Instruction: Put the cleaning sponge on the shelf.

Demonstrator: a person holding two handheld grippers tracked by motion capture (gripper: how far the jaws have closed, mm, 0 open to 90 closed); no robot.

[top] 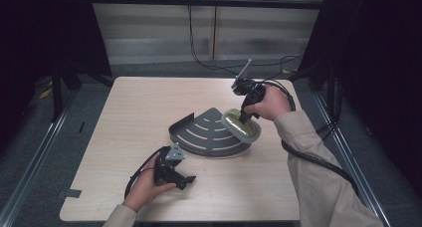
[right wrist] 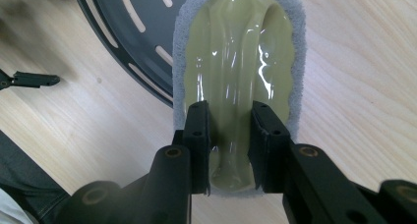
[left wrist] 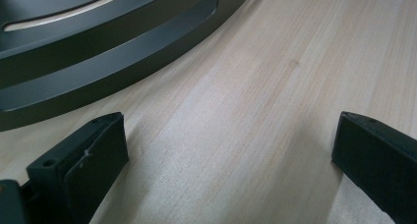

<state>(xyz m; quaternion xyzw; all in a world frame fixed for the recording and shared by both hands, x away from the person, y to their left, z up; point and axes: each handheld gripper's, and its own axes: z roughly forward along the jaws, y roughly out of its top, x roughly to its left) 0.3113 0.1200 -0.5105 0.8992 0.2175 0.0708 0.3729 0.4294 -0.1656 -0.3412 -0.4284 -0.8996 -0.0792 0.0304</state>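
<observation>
High view showed the right gripper [top: 247, 116] clamped on the raised handle of a yellow-green, grey-padded scrubbing brush [top: 241, 125] over the dark slotted quarter-round metal shelf's [top: 206, 134] right edge, likely for scrubbing, while the left gripper [top: 185, 178], jaws apart, waited near the table's [top: 139, 102] front edge.

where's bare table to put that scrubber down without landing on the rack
Bare table lies left of the dark slotted corner rack, up to the far edge, and along the near edge right of the left gripper. It is crowded at the rack's right end, where the right gripper holds the yellow-green scrubber partly over the rack.
</observation>
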